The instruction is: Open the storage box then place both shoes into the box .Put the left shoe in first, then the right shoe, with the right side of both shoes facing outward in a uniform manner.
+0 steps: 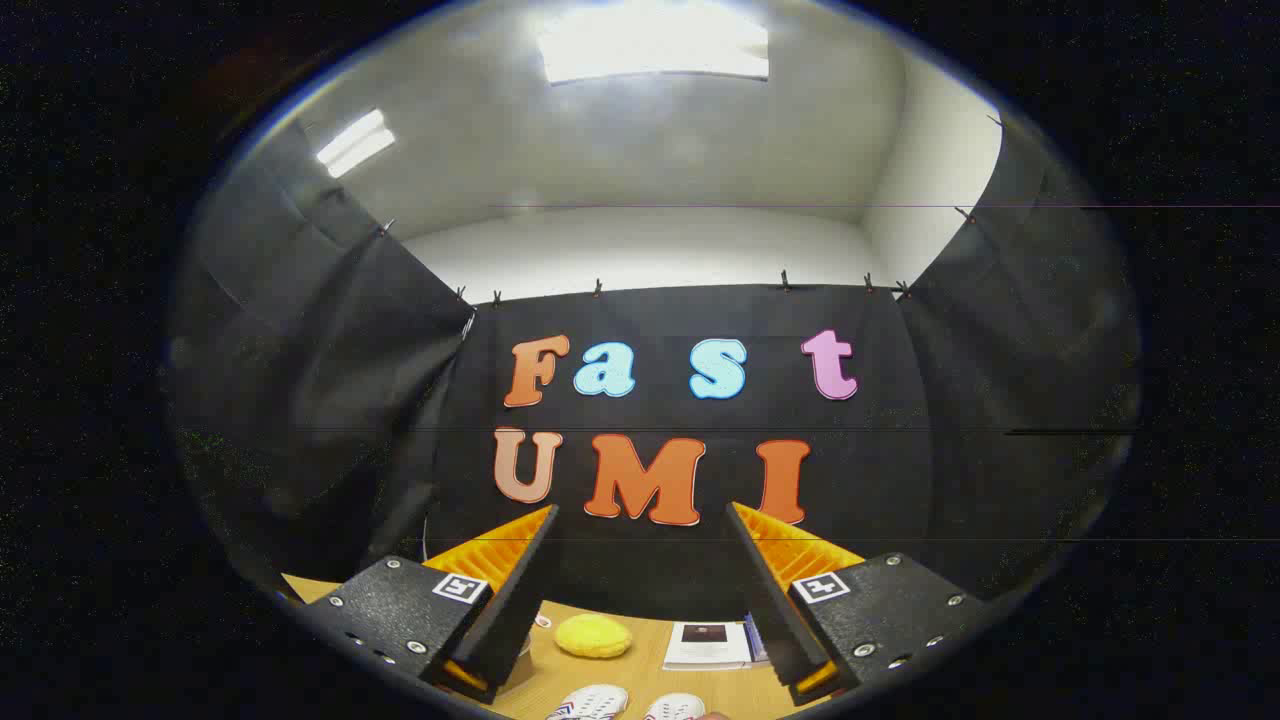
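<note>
My gripper (642, 520) is held high and level, its two fingers spread wide apart with nothing between them. Far below, between the finger bases, the toes of two white shoes show on the wooden table: one shoe (592, 703) on the left with coloured stripes, the other shoe (676, 708) just right of it. Beyond them lies a white box (708, 645) with a dark label on its top, its lid down as far as I can tell.
A yellow round soft object (592, 636) lies on the wooden table (640, 680) left of the white box. Black cloth walls close the booth at the back and on both sides, with ceiling lights above.
</note>
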`<state>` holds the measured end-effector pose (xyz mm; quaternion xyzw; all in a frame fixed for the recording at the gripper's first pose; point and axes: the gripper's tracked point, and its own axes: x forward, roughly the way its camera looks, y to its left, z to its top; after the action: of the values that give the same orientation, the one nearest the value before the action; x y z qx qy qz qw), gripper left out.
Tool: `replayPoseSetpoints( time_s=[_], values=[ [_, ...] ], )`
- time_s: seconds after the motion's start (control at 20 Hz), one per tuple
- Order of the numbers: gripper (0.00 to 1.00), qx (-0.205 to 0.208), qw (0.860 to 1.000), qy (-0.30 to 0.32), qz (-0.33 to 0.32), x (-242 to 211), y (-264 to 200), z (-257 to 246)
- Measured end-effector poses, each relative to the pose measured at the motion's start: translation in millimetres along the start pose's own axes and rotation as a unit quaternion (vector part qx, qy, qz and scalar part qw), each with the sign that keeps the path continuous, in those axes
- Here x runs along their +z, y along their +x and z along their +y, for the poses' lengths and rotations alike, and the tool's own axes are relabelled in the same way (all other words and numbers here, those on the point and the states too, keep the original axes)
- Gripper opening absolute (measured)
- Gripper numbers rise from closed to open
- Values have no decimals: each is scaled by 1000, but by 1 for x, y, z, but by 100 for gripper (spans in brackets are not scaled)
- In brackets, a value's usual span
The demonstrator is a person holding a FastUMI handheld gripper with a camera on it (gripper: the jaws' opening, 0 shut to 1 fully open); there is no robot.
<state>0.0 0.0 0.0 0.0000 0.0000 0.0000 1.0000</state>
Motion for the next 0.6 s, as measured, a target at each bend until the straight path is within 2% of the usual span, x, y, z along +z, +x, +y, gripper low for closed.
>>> replayPoseSetpoints(
  time_s=[0.35,0.6],
  values=[
    [95,5,1000,6,8,-3,2,5],
    [95,26,999,39,28,-11,5,12]
  ],
)
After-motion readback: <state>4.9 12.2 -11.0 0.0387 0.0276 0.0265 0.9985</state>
